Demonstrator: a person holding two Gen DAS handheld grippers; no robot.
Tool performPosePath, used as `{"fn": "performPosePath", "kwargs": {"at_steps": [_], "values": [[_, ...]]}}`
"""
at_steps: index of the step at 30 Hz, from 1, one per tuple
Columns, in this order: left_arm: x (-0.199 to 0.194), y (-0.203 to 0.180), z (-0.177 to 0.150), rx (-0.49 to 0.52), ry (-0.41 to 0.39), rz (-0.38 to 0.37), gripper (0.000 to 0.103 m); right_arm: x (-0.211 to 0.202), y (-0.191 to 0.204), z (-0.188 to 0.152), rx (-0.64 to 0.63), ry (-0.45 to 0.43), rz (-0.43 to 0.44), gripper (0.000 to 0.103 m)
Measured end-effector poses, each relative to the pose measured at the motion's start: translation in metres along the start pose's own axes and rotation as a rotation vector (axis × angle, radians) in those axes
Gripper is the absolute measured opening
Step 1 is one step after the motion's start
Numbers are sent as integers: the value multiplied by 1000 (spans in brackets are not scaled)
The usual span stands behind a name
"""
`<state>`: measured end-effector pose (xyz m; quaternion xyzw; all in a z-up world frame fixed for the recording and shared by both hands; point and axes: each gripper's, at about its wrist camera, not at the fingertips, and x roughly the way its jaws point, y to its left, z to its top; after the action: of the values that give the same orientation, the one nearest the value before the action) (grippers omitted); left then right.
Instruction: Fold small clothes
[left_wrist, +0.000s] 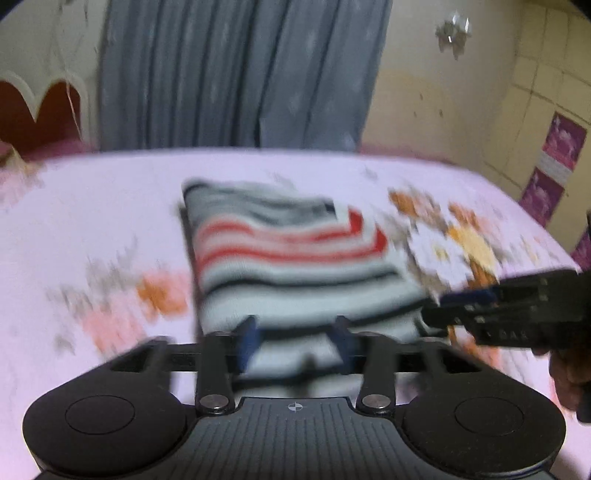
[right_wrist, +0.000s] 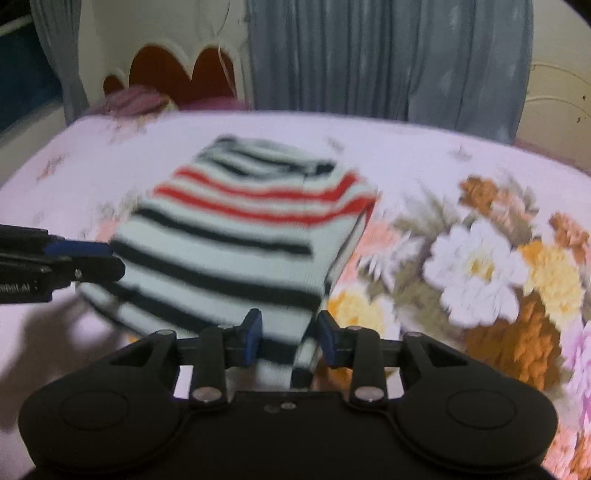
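A small white garment with black and red stripes (left_wrist: 295, 258) lies folded on the bed; it also shows in the right wrist view (right_wrist: 243, 236). My left gripper (left_wrist: 297, 341) has its blue-padded fingers apart around the garment's near edge. My right gripper (right_wrist: 290, 341) has its fingers apart around the near right corner of the cloth. Each gripper shows in the other's view, the right one (left_wrist: 465, 306) at the garment's right side, the left one (right_wrist: 88, 258) at its left side. Both views are blurred by motion.
The bed has a pink sheet with a flower print (right_wrist: 480, 266). A grey-blue curtain (left_wrist: 236, 74) hangs behind the bed. A red and white headboard (right_wrist: 173, 70) and a purple pillow (right_wrist: 136, 99) stand at the far left.
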<state>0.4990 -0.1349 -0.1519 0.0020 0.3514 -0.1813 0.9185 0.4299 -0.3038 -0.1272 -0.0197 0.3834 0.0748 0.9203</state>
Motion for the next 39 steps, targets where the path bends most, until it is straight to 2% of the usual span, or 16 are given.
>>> {"fn": "performPosePath", "kwargs": {"at_steps": [3, 4, 6, 8, 11, 13, 15, 18, 23, 26, 28, 30, 35, 39], "values": [[22, 11, 28, 12, -23, 19, 58, 9, -9, 21, 13, -41, -36, 33], [32, 15, 35, 4, -9, 29, 58, 16, -18, 30, 54, -46, -43, 45], [53, 28, 48, -34, 43, 23, 59, 29, -44, 43, 189, -38, -17, 60], [67, 39, 54, -55, 68, 37, 59, 40, -61, 50, 266, -22, 10, 56], [86, 50, 51, -101, 123, 34, 59, 55, -73, 56, 327, -17, 67, 41], [98, 56, 40, -132, 162, 27, 61, 72, -73, 57, 325, 13, 93, 22], [101, 58, 36, -163, 158, 22, 63, 91, -70, 53, 295, 79, 44, 27], [100, 54, 35, -137, 156, 34, 63, 88, -68, 57, 281, 79, 26, 27], [100, 52, 38, -118, 171, 49, 67, 82, -63, 57, 261, 87, -2, 37], [99, 52, 41, -107, 178, 57, 69, 78, -68, 59, 277, 90, 10, 43], [96, 53, 43, -115, 177, 49, 74, 73, -69, 59, 282, 82, 22, 59], [93, 54, 42, -123, 182, 27, 77, 69, -69, 60, 271, 70, 17, 61], [85, 57, 37, -133, 179, -16, 77, 63, -68, 63, 267, 55, 42, 60], [85, 66, 33, -195, 186, -71, 76, 66, -73, 61, 305, 71, 111, 60]]}}
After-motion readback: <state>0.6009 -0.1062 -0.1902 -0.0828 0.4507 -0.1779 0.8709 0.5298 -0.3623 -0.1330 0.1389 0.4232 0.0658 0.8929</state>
